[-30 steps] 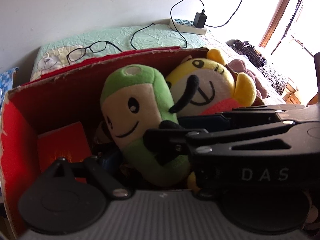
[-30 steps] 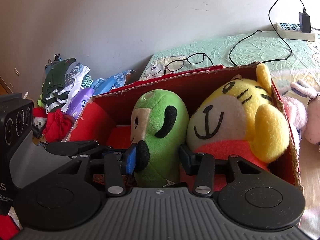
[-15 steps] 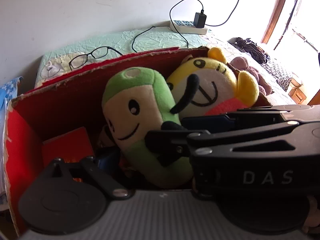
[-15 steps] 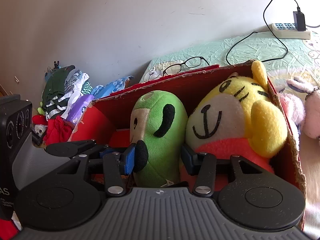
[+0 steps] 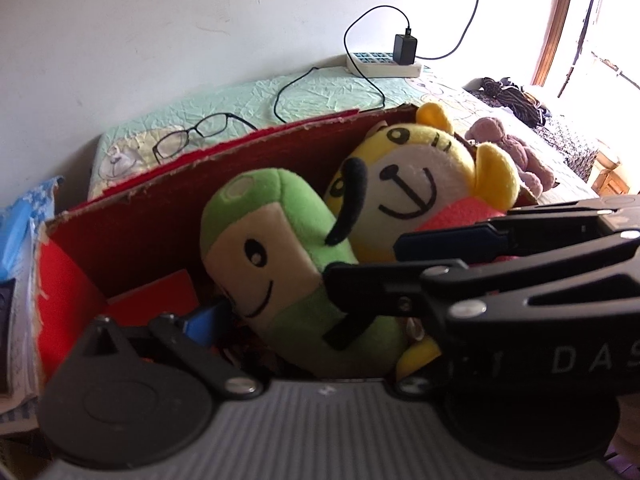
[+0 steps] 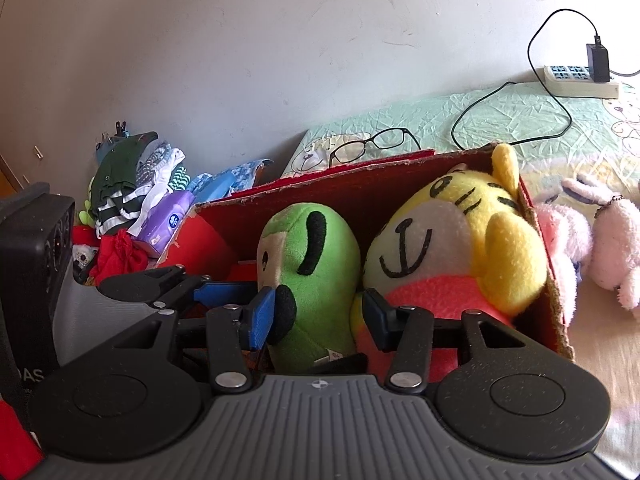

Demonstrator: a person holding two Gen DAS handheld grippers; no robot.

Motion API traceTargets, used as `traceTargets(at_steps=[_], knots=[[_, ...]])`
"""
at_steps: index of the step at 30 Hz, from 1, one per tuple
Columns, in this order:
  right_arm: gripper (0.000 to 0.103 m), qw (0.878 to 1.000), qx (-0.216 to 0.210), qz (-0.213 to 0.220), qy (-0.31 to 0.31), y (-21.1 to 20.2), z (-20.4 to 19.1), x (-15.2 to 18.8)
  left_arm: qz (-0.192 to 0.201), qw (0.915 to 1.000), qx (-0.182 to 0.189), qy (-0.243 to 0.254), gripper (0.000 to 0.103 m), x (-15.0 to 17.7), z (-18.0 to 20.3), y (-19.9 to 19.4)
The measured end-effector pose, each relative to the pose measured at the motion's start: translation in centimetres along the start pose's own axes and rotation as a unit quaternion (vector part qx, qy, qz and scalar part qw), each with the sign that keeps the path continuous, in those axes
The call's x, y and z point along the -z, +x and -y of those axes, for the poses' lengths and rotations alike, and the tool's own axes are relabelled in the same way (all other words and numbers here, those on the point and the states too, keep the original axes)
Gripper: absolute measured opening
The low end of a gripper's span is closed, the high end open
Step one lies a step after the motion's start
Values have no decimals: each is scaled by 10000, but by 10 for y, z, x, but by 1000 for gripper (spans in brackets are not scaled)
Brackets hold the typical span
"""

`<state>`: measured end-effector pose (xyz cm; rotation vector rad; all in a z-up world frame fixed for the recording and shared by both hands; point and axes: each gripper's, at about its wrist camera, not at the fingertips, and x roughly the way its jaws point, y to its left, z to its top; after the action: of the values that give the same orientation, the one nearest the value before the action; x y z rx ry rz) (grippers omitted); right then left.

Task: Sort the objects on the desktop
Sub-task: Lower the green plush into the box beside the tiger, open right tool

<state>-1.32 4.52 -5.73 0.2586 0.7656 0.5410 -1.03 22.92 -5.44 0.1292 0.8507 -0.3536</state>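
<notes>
A green plush stands upright in the red cardboard box, leaning against a yellow tiger plush to its right. My right gripper is shut on the green plush low down, one blue pad pressed against its black limb. In the left wrist view the green plush faces me, and the right gripper crosses in from the right. My left gripper reaches into the box left of the plush. Its left blue pad stands far out from the middle; its other finger is hidden.
Glasses and a power strip with a charger lie on the green cloth behind the box. Pink plush rabbits sit right of the box. A clothes pile and tissue pack are to its left.
Both cameras have drawn back and up slightly, so the box and plush sit lower in view. The left finger's blue pad has come into sight. The right grip looks unchanged.
</notes>
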Motion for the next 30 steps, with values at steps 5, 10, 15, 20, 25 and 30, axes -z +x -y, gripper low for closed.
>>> traceTargets(at_steps=[5,10,15,20,25,30], knots=[[51,9998,-54,186,71,-9,3,0,165,9999,-8,38,102,0,1,-17],[49,9996,-28,227,166,-11,4,0,39,9997,-6,-229,102,1,-8,-14],[49,9994,-34,307,140,-16,4,2,90,9994,21,-348,102,4,-9,-21],[49,9992,-52,383,119,-21,3,3,138,9993,11,-361,102,8,-6,-30],[49,9990,11,447,56,-28,0,7,114,9989,-147,-429,102,10,-2,-37],[49,9985,88,541,-62,-38,-5,11,131,9981,-358,-492,102,11,7,-47]])
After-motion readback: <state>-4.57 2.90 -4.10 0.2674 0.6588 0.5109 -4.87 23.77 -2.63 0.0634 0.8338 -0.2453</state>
